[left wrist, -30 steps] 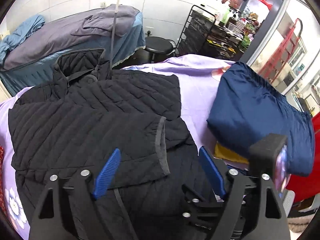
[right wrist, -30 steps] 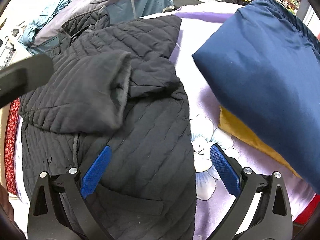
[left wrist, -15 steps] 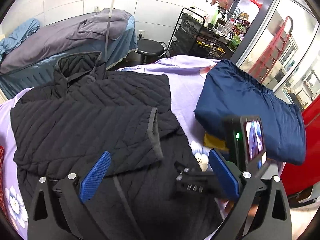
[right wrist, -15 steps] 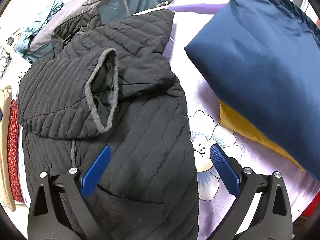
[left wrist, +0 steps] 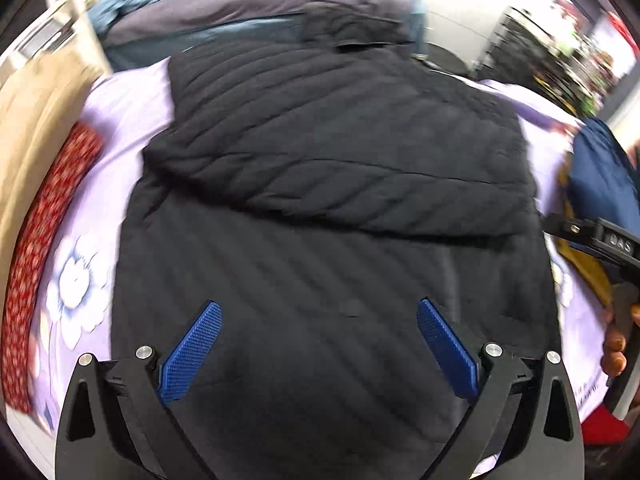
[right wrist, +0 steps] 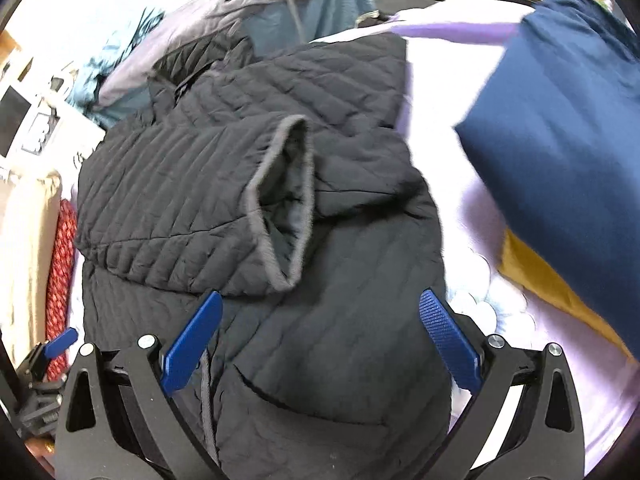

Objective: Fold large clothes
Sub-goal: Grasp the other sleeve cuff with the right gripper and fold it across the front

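A black quilted jacket [left wrist: 340, 184] lies spread on the lilac flowered sheet [left wrist: 80, 280]. One sleeve is folded across its chest, and the sleeve's grey cuff [right wrist: 280, 200] gapes open in the right wrist view. My left gripper [left wrist: 318, 306] hangs open over the jacket's lower half with nothing between its blue pads [left wrist: 192, 344]; this view is motion-blurred. My right gripper [right wrist: 322, 297] is open too, just below the cuff and above the jacket's right side, holding nothing. The right tool [left wrist: 600, 240] and the hand [left wrist: 614, 344] holding it show at the right edge of the left wrist view.
A folded navy cloth [right wrist: 560, 140] lies on a mustard one [right wrist: 552, 280] to the jacket's right. A red patterned cloth [left wrist: 36, 240] and a beige item [left wrist: 28, 120] border the left. Behind stand a bed with grey-blue covers [left wrist: 240, 12] and a black rack [left wrist: 520, 48].
My left gripper has swung left across the jacket and dropped lower, its jaws a bit wider than a second ago. The right gripper shifted slightly; the sleeve lies loose on the jacket.
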Demonstrator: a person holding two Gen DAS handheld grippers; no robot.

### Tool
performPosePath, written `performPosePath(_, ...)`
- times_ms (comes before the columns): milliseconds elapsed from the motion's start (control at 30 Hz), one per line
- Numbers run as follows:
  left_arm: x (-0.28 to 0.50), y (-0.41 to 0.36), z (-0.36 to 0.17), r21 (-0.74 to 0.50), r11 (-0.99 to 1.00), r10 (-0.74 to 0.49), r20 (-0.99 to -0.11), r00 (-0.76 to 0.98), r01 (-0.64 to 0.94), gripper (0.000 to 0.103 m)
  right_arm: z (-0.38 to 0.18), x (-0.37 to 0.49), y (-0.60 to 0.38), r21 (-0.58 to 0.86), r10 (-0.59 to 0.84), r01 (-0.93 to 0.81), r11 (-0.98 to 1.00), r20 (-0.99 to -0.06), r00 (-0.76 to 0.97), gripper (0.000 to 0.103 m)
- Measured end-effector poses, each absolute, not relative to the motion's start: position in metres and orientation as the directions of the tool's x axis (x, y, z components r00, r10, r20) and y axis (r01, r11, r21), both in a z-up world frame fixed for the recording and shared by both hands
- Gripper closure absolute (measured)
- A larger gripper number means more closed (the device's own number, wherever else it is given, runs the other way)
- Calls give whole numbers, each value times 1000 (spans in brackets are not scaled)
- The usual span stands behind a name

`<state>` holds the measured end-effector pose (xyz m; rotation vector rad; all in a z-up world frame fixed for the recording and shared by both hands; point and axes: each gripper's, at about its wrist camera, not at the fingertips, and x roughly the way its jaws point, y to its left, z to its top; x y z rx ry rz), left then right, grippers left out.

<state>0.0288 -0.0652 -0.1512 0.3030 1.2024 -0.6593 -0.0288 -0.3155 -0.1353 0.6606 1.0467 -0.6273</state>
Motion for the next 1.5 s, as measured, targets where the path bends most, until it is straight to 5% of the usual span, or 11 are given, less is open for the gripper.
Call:
performPosePath(100, 39, -59, -154, -111, 799, -289, -933, 214, 592, 7, -143, -8, -318, 149, -161, 710, 688, -923, 349, 8)
performPosePath(333, 45, -63, -160, -111, 805, -279, -938, 207, 582, 7, -160, 43, -311, 41, -157, 594, 804, -948, 277, 88)
performPosePath(467, 44, -61, -164, -131, 812, -284, -940, 188, 569, 7, -138, 74, -310, -51, -255, 526, 849, -912, 322, 93)
performPosePath(633, 45, -60, -169, -131, 823, -270, -946, 178, 553, 7, -117, 109, -330, -80, -295, 525, 848, -893, 341, 94)
performPosePath(833, 50, -59, -169, -96, 834, -244, -947, 208, 544, 7, -162, 128, -361, -117, -258, 548, 829, -947, 189, 91)
performPosePath(867, 50, -59, -168, -89, 834, -241, -946, 216, 544, 7, -168, 129, -360, -118, -252, 550, 827, -952, 173, 80)
performPosePath(1033, 63, -73, -158, -18, 817, -232, -925, 300, 577, 7, -164, 119, -361, -76, -239, 588, 805, -949, 204, 62)
performPosePath(1067, 68, -78, -154, -2, 807, -235, -918, 318, 590, 7, -159, 115, -362, -79, -256, 603, 794, -943, 212, 41)
performPosePath(1133, 81, -94, -149, 21, 787, -249, -903, 349, 617, 7, -144, 102, -362, -57, -296, 638, 768, -915, 275, 19)
performPosePath(1400, 128, -164, -168, 201, 678, -182, -886, 426, 707, 11, -151, 63, -352, -58, -278, 661, 748, -932, 233, 19)
performPosePath(1500, 145, -175, -180, 174, 691, -161, -909, 384, 701, 10, -161, 43, -343, -55, -260, 667, 743, -942, 212, 19)
